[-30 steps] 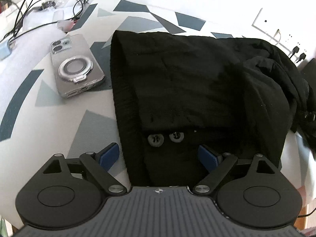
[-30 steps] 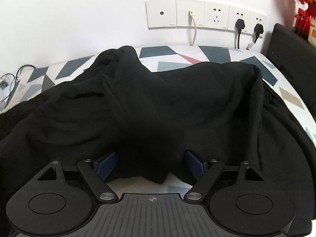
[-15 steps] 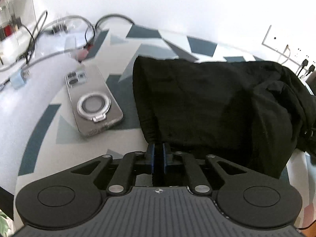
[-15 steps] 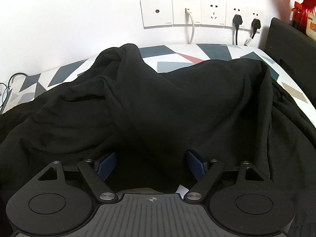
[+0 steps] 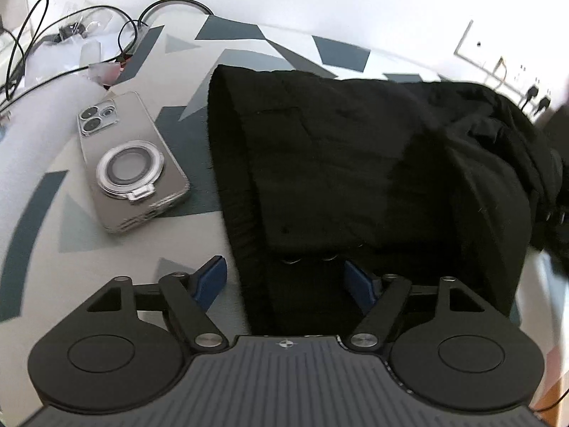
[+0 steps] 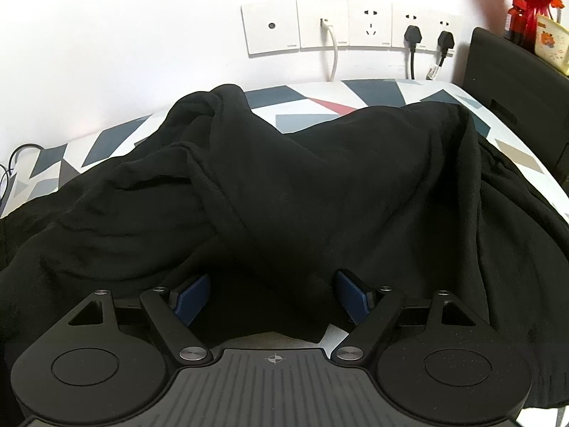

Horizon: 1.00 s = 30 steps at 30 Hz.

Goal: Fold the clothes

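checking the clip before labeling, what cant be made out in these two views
- Left wrist: black garment runs off the right edge, blurred there.
- Left wrist: phone screen faces down.
- Right wrist: garment hides most of the patterned sheet.
- Garment type: folds hide its shape.

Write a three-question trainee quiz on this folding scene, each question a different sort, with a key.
1. True or false: the left gripper is shut on the black garment.
2. Multiple choice: what lies beside the garment's ribbed edge in the left wrist view? A) a phone B) a mug C) scissors
3. Fill in: the right gripper hovers with its jaws ____ over the garment.

Key: 1 false, its jaws are spread; 2 A; 3 open.
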Motion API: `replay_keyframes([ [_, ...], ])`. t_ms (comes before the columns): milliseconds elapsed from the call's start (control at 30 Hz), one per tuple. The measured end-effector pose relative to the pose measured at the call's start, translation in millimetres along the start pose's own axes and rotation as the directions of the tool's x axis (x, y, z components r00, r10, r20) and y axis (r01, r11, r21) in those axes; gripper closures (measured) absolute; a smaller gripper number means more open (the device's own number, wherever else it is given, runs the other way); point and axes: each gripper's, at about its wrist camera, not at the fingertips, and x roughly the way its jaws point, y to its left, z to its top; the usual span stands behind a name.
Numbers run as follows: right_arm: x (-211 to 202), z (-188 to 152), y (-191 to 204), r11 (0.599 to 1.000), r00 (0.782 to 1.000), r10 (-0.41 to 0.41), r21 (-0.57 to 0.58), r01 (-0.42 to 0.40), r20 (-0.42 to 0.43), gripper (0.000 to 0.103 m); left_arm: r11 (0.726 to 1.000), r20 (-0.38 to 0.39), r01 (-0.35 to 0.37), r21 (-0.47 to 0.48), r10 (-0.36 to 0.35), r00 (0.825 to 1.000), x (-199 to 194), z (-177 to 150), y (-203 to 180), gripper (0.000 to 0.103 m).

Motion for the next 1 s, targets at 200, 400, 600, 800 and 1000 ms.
replay_keyframes([
  [200,-6,-2,-6,1.0,1.0,0.006,0.024,-0.006,0.008,0.029,0.977,0.03,0.177,-0.119,-0.175,0.984,-17,-6,16,0.03],
  [400,-8,-3,-10,0.999,1.0,0.007,0.041,-0.007,0.009,0.029,0.943,-0.078,0.264,-0.203,-0.284,0.956,-25,-26,38,0.034],
  [600,-4,-3,-8,0.999,1.0,0.001,0.032,-0.001,0.0,0.028,0.926,-0.032,0.312,-0.213,-0.325,0.945,-22,-33,32,0.035],
  [800,-7,-1,-3,1.0,1.0,0.002,0.031,-0.002,-0.001,0.027,0.89,0.072,0.423,-0.17,-0.417,0.906,-25,-24,21,0.045],
  [1000,-11,-3,-6,0.999,1.0,0.008,0.037,-0.008,0.001,0.028,0.879,-0.021,0.411,-0.241,-0.428,0.904,-9,-33,29,0.044],
])
